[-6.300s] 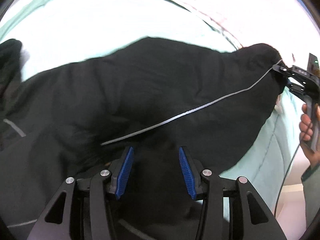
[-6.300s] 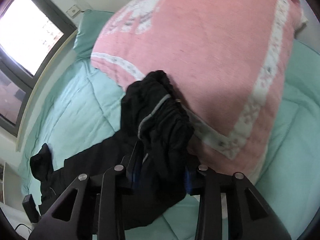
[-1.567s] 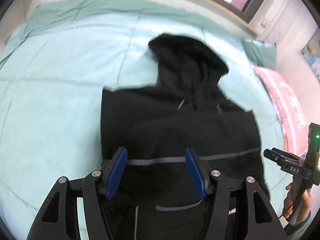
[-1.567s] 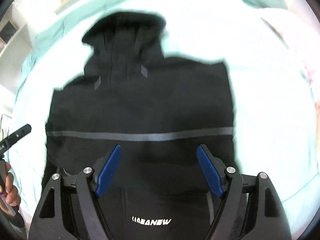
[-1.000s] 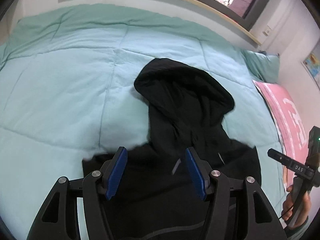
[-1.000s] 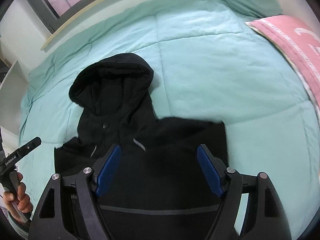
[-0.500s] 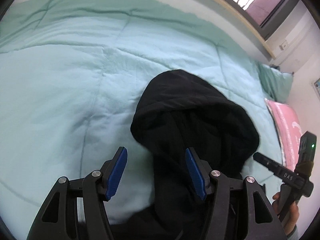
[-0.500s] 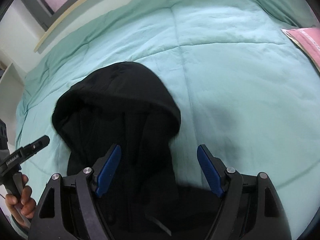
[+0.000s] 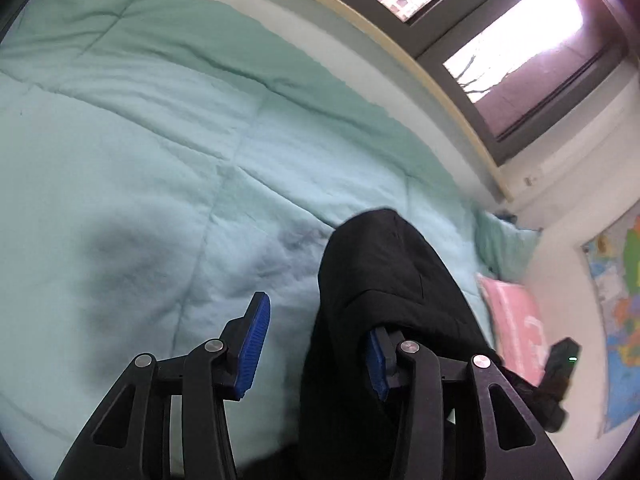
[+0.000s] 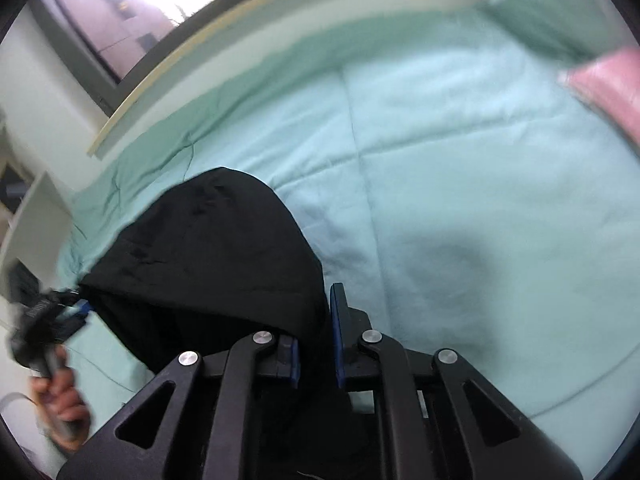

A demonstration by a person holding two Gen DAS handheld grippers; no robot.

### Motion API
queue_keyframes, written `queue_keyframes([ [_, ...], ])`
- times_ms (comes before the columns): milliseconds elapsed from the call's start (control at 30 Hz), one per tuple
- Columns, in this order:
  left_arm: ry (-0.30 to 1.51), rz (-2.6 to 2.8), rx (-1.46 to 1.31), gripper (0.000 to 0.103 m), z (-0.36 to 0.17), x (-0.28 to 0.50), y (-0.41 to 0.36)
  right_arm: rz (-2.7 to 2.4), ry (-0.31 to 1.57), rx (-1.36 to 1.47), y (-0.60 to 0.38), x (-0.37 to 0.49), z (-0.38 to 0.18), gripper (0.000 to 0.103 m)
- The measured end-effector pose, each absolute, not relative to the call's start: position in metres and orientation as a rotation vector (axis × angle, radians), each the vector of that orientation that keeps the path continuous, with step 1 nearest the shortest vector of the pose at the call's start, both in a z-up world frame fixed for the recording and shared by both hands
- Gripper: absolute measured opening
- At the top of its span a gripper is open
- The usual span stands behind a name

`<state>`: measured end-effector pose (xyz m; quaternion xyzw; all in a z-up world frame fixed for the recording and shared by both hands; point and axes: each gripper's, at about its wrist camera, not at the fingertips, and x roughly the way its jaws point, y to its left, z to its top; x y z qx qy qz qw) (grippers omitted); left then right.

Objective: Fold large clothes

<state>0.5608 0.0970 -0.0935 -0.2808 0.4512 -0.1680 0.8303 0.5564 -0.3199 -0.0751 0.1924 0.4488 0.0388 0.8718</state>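
The black hooded jacket lies on a mint green quilt; only its hood shows now. In the left wrist view the hood (image 9: 384, 280) lies between my left gripper's jaws and drapes over the right blue pad; my left gripper (image 9: 316, 344) stands open at the hood's left edge. In the right wrist view my right gripper (image 10: 316, 344) is shut on the right edge of the hood (image 10: 208, 248), with fabric pinched between the blue pads. My left gripper also shows there at the hood's far left edge (image 10: 64, 308).
The quilt (image 9: 160, 152) covers the whole bed. A pink towel-covered pillow (image 9: 516, 316) and a green pillow (image 10: 552, 24) lie at the right. A window sill (image 9: 400, 40) runs along the far side. A white shelf (image 10: 36, 208) stands at the left.
Both grippers moved forward up the jacket to the hood. The right gripper went from wide open to shut on the hood's right edge. The left gripper stayed open and reached the hood's left edge.
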Motion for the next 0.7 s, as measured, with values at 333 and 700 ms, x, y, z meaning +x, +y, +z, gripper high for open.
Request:
queue_keyframes([
  [333, 1.303, -0.261, -0.448, 0.049, -0.225, 0.571, 0.084, 0.064, 1.22, 0.501, -0.338, 0.575, -0.2, 0.025],
  [700, 1.184, -0.361, -0.209, 0.049, -0.143, 0.517, 0.086, 0.153, 1.249, 0.336, -0.336, 0.527, -0.144, 0.072],
])
